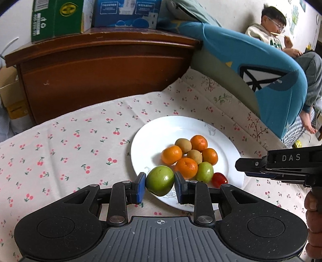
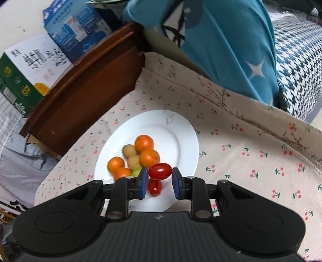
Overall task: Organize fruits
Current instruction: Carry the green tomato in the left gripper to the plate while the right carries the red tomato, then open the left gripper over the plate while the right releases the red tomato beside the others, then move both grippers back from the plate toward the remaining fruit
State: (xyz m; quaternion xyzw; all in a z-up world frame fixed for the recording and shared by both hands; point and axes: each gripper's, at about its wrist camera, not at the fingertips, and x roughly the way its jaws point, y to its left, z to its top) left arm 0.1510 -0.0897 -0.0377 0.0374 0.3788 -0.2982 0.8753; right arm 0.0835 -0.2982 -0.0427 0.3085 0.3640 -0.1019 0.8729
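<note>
White and round, the plate (image 1: pixel 153 133) sits on a cloth (image 1: pixel 70 141) with little red cherries printed on it. The cloth covers the counter. Fruit lies in a bunch on the near side of the plate. Four small oranges (image 1: pixel 171 154) are there, with two brown round fruits (image 1: pixel 183 145) tucked between them. A small green fruit (image 1: pixel 204 172) sits at the near end of the bunch, and a red cherry tomato (image 1: pixel 219 179) lies just beside it.

The left gripper (image 1: pixel 160 184) is clenched on a big green fruit (image 1: pixel 160 180). Its blue pads touch the fruit on both sides. The fruit hangs over the near rim of the plate.

The right gripper (image 2: pixel 160 179) is clenched on another red tomato (image 2: pixel 160 171), squeezed between its blue pads. This tomato is held above the near part of the plate, right over the cherry tomato that lies there.

Behind the cloth stands a brown wooden board (image 1: pixel 100 66) with a green box (image 1: pixel 58 18) and a blue box (image 1: pixel 126 13) on top. A big blue cushion (image 1: pixel 261 66) leans at the right.
</note>
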